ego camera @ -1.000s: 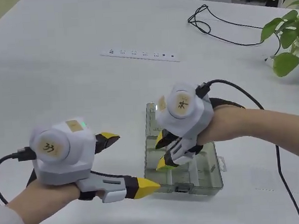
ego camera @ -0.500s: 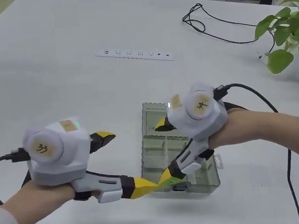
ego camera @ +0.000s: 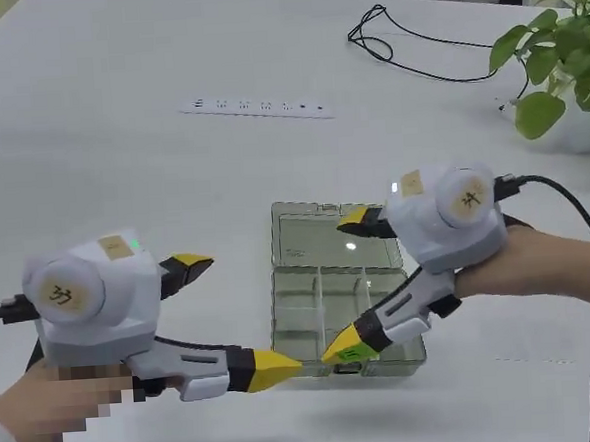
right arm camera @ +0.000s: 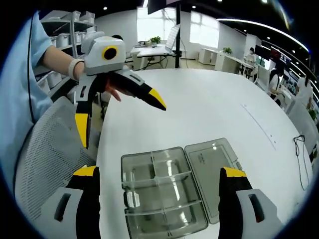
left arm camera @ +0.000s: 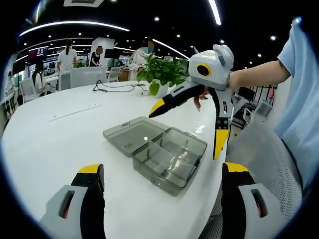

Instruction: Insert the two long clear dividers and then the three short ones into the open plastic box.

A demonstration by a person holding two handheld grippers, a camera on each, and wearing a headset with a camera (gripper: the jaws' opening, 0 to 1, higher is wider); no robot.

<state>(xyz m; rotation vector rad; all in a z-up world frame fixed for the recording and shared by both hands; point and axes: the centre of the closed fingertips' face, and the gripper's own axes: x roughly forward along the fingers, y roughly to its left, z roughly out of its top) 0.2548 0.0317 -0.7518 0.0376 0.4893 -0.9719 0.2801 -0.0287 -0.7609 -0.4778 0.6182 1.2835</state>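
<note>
Both grippers stand with jaws wide apart and grip nothing. We identify the left gripper in the head view as the unit on the left, beside the box and not over it. The right gripper hangs above the box, and in the right gripper view the box lies between its two jaws. In the head view the lower jaw tips of the two grippers point at each other near the box's near edge, close together with a small gap between them.

1. Table: white, and it carries every item below.
2. Plant: green leaves at the far right corner of the table, well apart from the box.
3. Box: clear grey plastic, open, resting flat near the table's near edge. Its lid lies flat on the far side of the tray.
4. Power strip: white, lying flat beyond the box and well apart from it.
5. Cable: black, looped on the far part of the table near the plant.
6. Dividers: clear, upright inside the tray, splitting it into compartments. We cannot count them with confidence.
</note>
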